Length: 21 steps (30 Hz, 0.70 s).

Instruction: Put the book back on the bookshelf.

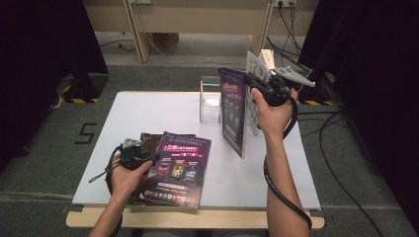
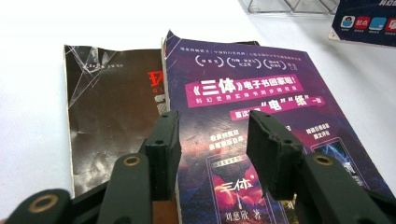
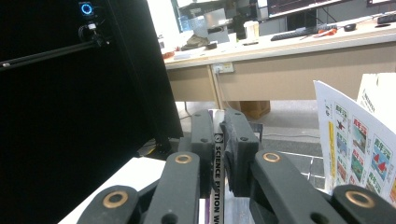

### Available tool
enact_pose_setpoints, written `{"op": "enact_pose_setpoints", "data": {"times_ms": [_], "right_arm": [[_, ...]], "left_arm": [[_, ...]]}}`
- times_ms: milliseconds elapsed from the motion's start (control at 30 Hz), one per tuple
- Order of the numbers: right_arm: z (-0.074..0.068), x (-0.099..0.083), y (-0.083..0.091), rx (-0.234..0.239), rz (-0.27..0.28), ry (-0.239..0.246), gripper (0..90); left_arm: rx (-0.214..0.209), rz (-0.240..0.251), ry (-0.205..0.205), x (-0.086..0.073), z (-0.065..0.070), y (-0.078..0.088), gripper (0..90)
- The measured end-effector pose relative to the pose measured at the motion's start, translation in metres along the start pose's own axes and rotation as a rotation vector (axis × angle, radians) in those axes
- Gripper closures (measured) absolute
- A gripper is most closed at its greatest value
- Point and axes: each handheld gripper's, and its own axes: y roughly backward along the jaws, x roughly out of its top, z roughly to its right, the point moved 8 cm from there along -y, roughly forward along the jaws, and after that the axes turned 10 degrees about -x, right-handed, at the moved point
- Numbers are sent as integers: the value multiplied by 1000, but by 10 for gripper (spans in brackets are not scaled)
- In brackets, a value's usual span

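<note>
Midway through tidying magazines: the right tongs (image 1: 260, 84) clamp a purple magazine (image 1: 233, 111) by its spine, upright beside the clear acrylic holder (image 1: 210, 101), which looks empty; two magazines (image 1: 177, 168) lie flat on the tabletop (image 1: 148, 111), the left tongs (image 1: 143, 159) gaping open, unloaded, above them.

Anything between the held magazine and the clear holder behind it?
Nothing visible. The right tongs grip the magazine by its spine, upright, its lower edge near the table. The clear holder stands just left of it, looking unblocked, though the gap can't be judged.
</note>
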Motion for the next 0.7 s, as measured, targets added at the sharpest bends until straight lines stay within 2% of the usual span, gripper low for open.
{"op": "enact_pose_setpoints", "data": {"times_ms": [700], "right_arm": [[7,7,-6,-38,17,7,838]], "left_arm": [[3,-3,-2,0,-1,0,536]]}}
